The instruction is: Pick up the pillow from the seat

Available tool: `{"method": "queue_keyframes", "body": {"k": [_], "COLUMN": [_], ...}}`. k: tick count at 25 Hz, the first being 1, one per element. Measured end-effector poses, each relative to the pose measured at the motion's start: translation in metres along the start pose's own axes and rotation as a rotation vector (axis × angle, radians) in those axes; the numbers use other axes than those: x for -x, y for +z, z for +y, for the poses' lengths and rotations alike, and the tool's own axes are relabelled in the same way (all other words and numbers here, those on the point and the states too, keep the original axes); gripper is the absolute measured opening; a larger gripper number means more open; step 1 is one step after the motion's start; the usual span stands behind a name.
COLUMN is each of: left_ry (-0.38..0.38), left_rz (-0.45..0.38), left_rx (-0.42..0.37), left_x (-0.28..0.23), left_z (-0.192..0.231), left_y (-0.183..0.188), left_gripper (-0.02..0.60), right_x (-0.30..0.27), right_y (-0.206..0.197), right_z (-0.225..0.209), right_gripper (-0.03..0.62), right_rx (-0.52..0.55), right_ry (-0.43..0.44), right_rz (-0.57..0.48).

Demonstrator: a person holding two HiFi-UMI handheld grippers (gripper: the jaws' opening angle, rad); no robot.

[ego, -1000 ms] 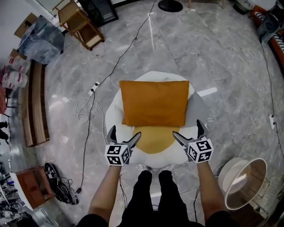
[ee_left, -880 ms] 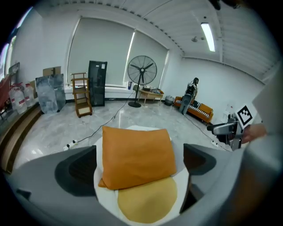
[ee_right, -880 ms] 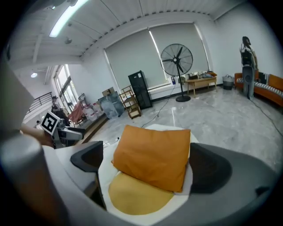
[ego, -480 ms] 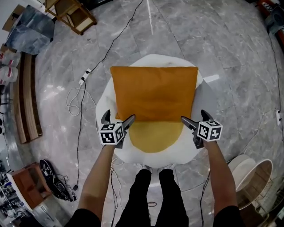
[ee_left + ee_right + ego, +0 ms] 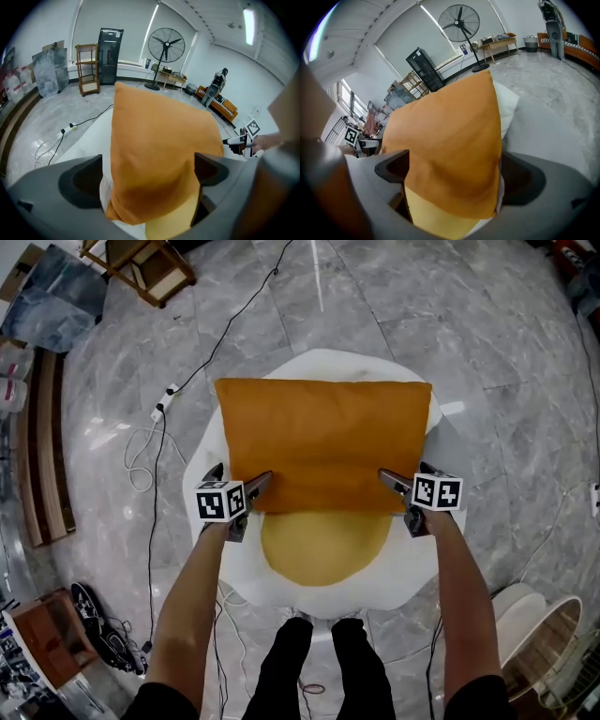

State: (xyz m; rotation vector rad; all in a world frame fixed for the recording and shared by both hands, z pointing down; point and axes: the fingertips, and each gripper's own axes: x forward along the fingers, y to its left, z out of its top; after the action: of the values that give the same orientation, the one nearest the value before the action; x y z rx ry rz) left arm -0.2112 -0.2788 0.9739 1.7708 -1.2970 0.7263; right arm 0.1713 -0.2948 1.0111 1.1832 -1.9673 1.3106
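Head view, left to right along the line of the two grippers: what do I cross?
Wooden bench → left gripper, jaws apart round one pillow corner → orange pillow → right gripper, jaws apart round the other corner.

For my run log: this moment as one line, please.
left tongs: open, astride pillow corner | right tongs: open, astride pillow corner | pillow: on seat
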Motion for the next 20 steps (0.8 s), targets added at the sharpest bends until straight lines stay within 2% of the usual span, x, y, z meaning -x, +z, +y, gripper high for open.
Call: {"method": "queue_keyframes", "body": {"k": [3, 6, 7, 10, 12, 14, 16, 20], "left_ry": [-0.033, -0.050, -0.051, -0.061, -0.066, -0.072, -0.071, -0.061], "left_rz": [0.036, 0.031, 0.023, 0.005, -0.003, -0.015, -0.036, -0.075], "left_rx": [-0.010, -0.017, -0.023, -0.048, -0.054, -0.061, -0.067, -0.065], "left_x": [-0.023, -0.036, -0.038, -0.039, -0.036, -0.031, -0.022, 0.011], "left_z": [0.006, 0.006, 0.003, -0.011, -0.017, -0.023, -0.028, -0.039], "left_y": [-0.008, -0.008, -0.006, -0.002, -0.001, -0.001, -0.001, 0.009], "left_gripper": [0.595, 0.589, 0.558, 0.387, 0.328, 0.291, 0.261, 0.244], "right_x": [-0.023, -0.037, -0.039, -0.038, -0.034, -0.027, -0.015, 0.017], "right_y": [0.000, 0.002, 0.002, 0.001, -0.001, -0.002, 0.001, 0.011], "right_z": [-0.018, -0.022, -0.020, -0.011, -0.004, 0.002, 0.009, 0.029], "right_gripper": [0.589, 0.583, 0.554, 0.438, 0.350, 0.279, 0.235, 0.218], "right_rx": [0.021, 0.040, 0.042, 0.059, 0.075, 0.092, 0.115, 0.154], "right_ry": [-0.035, -0.028, -0.021, -0.023, -0.026, -0.030, -0.041, -0.056], "right_rz": [0.036, 0.060, 0.068, 0.086, 0.086, 0.072, 0.047, 0.003]}}
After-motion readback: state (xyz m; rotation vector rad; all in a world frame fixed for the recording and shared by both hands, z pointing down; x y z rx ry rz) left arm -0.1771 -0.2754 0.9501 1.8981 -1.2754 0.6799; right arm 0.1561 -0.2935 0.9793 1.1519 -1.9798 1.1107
